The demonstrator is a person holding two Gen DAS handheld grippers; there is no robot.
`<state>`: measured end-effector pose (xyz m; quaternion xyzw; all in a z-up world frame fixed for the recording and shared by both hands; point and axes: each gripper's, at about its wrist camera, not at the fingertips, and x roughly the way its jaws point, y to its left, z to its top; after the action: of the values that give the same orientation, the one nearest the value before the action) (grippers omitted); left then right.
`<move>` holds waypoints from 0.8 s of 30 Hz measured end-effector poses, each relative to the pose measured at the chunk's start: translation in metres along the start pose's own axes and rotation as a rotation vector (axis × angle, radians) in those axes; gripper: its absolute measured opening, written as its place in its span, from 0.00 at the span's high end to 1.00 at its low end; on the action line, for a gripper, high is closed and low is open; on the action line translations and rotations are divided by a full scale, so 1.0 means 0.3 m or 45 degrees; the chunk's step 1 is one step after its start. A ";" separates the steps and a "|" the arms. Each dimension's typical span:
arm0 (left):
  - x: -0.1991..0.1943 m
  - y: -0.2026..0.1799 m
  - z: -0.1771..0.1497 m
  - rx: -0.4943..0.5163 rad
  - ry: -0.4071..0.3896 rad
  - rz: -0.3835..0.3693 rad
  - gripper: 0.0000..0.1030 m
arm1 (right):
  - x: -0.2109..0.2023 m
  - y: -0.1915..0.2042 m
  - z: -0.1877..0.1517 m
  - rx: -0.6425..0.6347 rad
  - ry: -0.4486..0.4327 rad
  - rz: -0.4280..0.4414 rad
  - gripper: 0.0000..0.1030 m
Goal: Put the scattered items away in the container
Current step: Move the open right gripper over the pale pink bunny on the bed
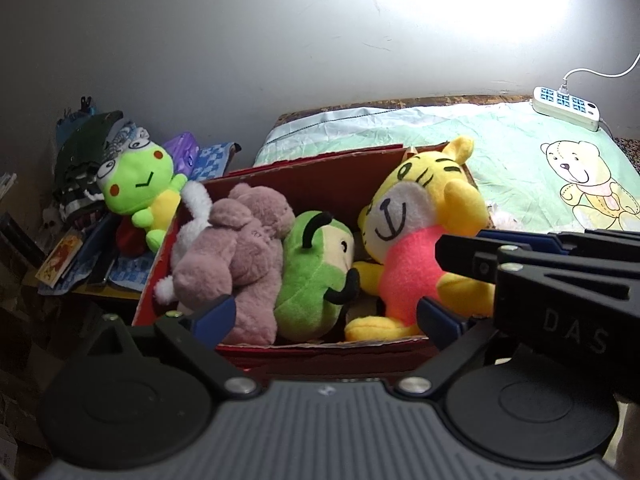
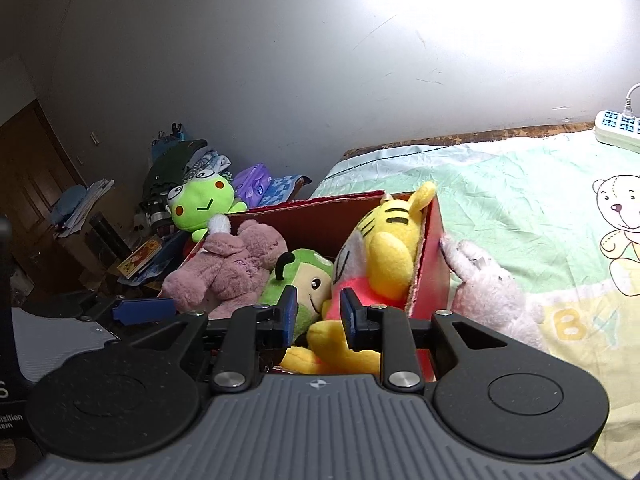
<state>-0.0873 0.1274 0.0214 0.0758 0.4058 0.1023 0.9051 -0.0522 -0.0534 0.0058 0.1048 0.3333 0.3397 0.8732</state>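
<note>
A red cardboard box [image 1: 320, 350] stands on the bed and holds a mauve bear [image 1: 236, 256], a green plush [image 1: 312, 280] and a yellow tiger [image 1: 416, 232]. My left gripper [image 1: 328, 316] hangs wide open over the box's near wall, touching nothing. My right gripper [image 2: 319, 312] hovers over the tiger [image 2: 384, 248] with its jaws a narrow gap apart and nothing between them. It reaches in from the right in the left wrist view. A pale pink plush [image 2: 492, 292] lies on the sheet against the box's right side. A green frog [image 2: 202, 204] sits outside, left of the box.
The bed has a green and yellow sheet [image 2: 520, 184] printed with a bear. A white power strip [image 1: 566, 106] lies at its far right corner. A cluttered side table [image 1: 80, 248] with books and clothes stands to the left. A grey wall rises behind.
</note>
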 end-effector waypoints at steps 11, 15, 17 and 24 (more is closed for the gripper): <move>-0.031 -0.170 0.030 0.082 -0.051 -0.039 0.05 | -0.088 -0.145 0.007 0.036 0.001 -0.003 0.70; -0.023 -0.235 0.022 0.101 -0.037 -0.070 0.05 | -0.101 -0.197 -0.002 0.039 0.033 -0.013 0.70; -0.014 -0.270 0.022 0.110 -0.027 -0.076 0.05 | -0.105 -0.218 -0.005 0.045 0.043 -0.011 0.70; -0.021 -0.377 0.021 0.141 -0.043 -0.138 0.05 | -0.140 -0.314 -0.009 0.093 0.052 -0.007 0.70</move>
<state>-0.0727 0.0160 0.0052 0.1056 0.3989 0.0292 0.9104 -0.0277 -0.1518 -0.0133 0.1287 0.3637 0.3270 0.8627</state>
